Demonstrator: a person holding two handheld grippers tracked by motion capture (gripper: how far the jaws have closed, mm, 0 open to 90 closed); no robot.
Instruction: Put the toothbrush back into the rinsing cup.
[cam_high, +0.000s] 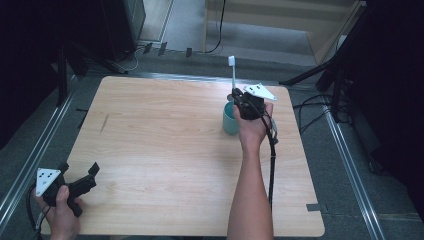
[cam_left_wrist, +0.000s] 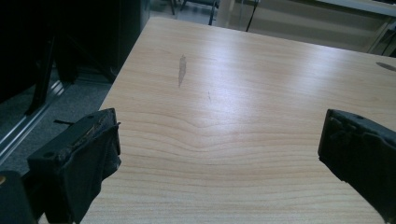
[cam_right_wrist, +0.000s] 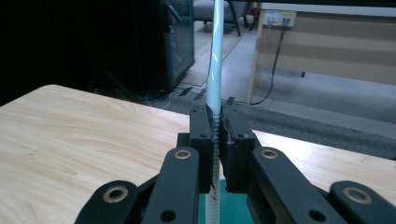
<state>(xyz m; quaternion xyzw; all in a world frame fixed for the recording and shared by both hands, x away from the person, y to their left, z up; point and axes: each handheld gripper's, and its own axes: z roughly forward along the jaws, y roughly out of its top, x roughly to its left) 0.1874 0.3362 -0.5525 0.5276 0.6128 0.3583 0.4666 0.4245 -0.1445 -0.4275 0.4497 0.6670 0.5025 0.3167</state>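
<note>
- The right claw (cam_high: 242, 102) is held over the far right part of the wooden bench (cam_high: 165, 150), clamped on the white handle of a toothbrush (cam_high: 233, 75) that stands upright.
- From the high view the toothbrush rises straight above the claw, its bristled head at the top, and a teal cup (cam_high: 229, 119) stands on the bench directly under and just beside the claw; whether the lower end of the brush is inside the cup cannot be told from there.
- The right gripper view gives the close detail – both jaws pressed flat against the ribbed grip section of the toothbrush (cam_right_wrist: 214, 79), the handle running vertically between them, with a patch of the teal cup (cam_right_wrist: 233, 210) showing below the jaws around the handle's lower part.
- The right hand (cam_high: 252, 131) grips that tool from behind, its cable trailing along the forearm toward the near edge.
- The left claw (cam_high: 80, 171) sits at the near left corner of the bench, held by the left hand (cam_high: 62, 210), well apart from the cup and brush.
- The left gripper view shows its jaws spread wide with nothing between them – just bare bench (cam_left_wrist: 224, 116) with a small dark scuff mark (cam_left_wrist: 181, 70) farther along the wood grain.
- That same mark (cam_high: 104, 123) appears in the high view on the left half of the bench.
</note>
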